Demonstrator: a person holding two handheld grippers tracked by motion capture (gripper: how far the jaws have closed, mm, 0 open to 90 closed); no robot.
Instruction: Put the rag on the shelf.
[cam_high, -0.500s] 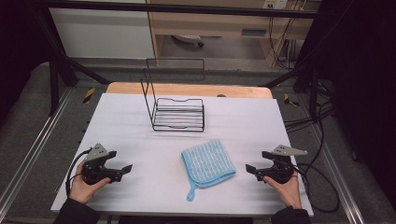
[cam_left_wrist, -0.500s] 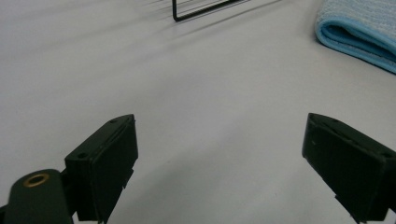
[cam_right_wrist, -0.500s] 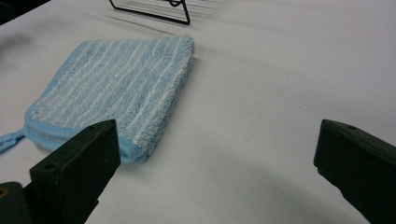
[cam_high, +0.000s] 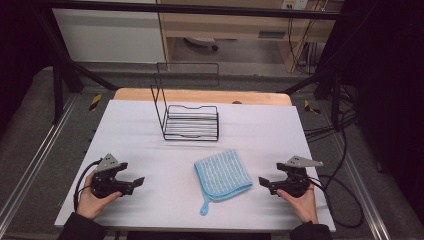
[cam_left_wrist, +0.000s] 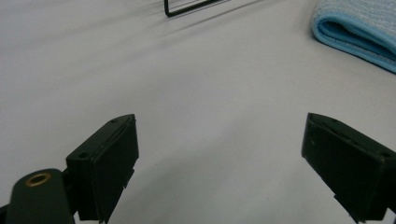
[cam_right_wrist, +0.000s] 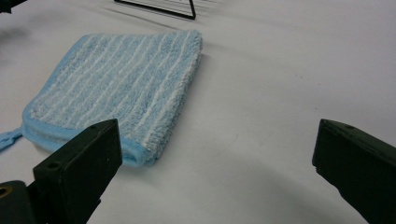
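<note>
Left gripper (cam_high: 131, 183) held low at lower left of high view, hand wrapped round its body from below, jaws aimed toward frame centre. Jaws spread wide, nothing between them, just bare white table (cam_high: 260, 130).

Right gripper (cam_high: 266, 183) mirrored at lower right, gripped the same way, aimed left at blue cloth (cam_high: 222, 175). Jaws wide too, nothing clamped.

Cloth lies folded, lower centre of frame, between both grippers, nearer right one, touched by neither. Black wire rack (cam_high: 190, 122) seen further up, centre, well apart from cloth.
</note>
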